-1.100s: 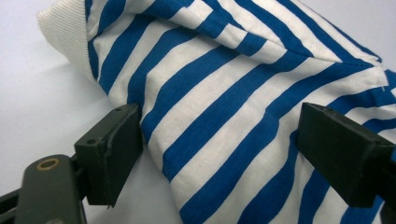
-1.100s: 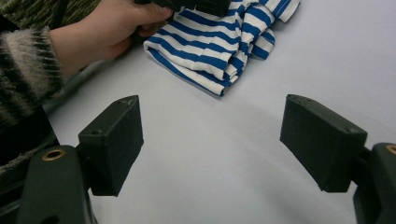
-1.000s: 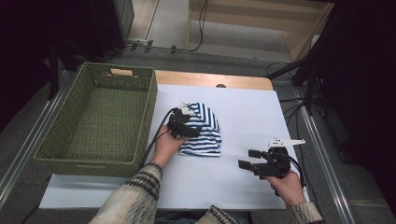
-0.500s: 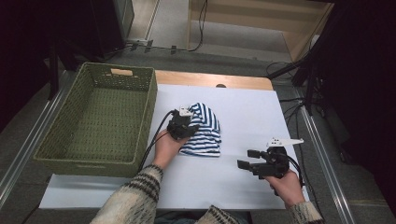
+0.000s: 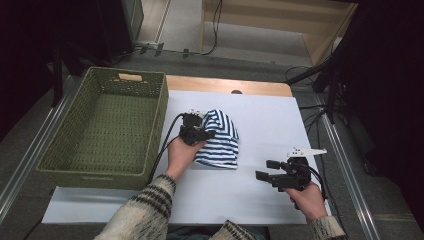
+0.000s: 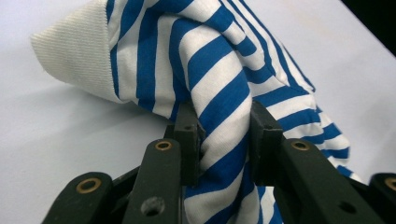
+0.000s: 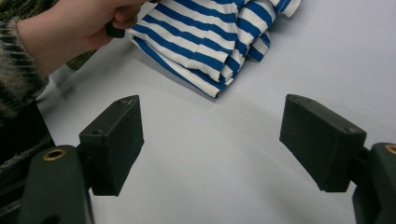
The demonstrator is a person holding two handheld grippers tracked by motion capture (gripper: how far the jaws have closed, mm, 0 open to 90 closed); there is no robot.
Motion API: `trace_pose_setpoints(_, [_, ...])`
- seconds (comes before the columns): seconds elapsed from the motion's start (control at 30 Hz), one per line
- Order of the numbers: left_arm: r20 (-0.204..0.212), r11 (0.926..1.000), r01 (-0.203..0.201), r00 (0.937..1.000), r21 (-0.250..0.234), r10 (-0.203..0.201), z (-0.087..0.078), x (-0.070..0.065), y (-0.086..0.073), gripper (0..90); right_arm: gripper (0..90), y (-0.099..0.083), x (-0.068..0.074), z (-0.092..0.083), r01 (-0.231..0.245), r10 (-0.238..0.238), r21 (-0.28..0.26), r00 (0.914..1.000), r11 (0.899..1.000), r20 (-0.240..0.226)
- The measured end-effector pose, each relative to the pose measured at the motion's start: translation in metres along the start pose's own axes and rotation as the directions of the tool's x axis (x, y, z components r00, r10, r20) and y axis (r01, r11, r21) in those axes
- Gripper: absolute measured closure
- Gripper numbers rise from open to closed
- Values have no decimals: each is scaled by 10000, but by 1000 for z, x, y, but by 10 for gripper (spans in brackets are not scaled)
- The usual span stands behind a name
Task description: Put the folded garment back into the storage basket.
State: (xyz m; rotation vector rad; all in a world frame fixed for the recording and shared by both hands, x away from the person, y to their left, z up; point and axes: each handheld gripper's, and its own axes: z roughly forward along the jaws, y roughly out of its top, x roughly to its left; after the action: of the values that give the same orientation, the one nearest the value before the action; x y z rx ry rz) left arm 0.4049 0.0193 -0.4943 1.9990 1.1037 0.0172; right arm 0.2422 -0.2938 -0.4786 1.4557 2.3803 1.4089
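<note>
Now, left gripper (image 6: 219,140): jaws have just closed, clamped on a fold of the striped garment (image 5: 220,137).
Striped garment: blue-and-white, bunched on the white table sheet (image 5: 260,200), just right of the green woven basket (image 5: 105,130).
Right gripper (image 7: 229,154): jaws wide apart, nothing between them, above the sheet, well apart from the garment.

Green woven basket (image 5: 107,132), white tabletop (image 5: 280,120)

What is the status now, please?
Left gripper just closed, fingers pinching striped cloth. Right gripper open, empty. Green basket alongside; nothing between.
</note>
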Motion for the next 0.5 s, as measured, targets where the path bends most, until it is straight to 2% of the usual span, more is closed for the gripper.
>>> trace_pose_setpoints(0.2, [601, 10000, -24, 9982, -36, 26, -10, -7, 9, 706, 198, 0, -1, 0, -17, 17, -11, 10000, 10000, -24])
trace_pose_setpoints(0.33, [729, 9998, -187, 9972, 47, 183, -17, -14, 11, 706, 202, 0, -1, 0, 0, 0, 3, 10000, 10000, -33])
trace_pose_setpoints(0.43, [916, 9999, -76, 9958, 129, 64, -21, -19, 14, 708, 204, 1, -1, 1, 26, -26, 28, 10000, 10000, -37])
trace_pose_setpoints(0.5, [936, 9998, -181, 9955, 111, 170, -26, -22, 16, 708, 205, 2, -1, 2, 71, -71, 52, 10000, 10000, -58])
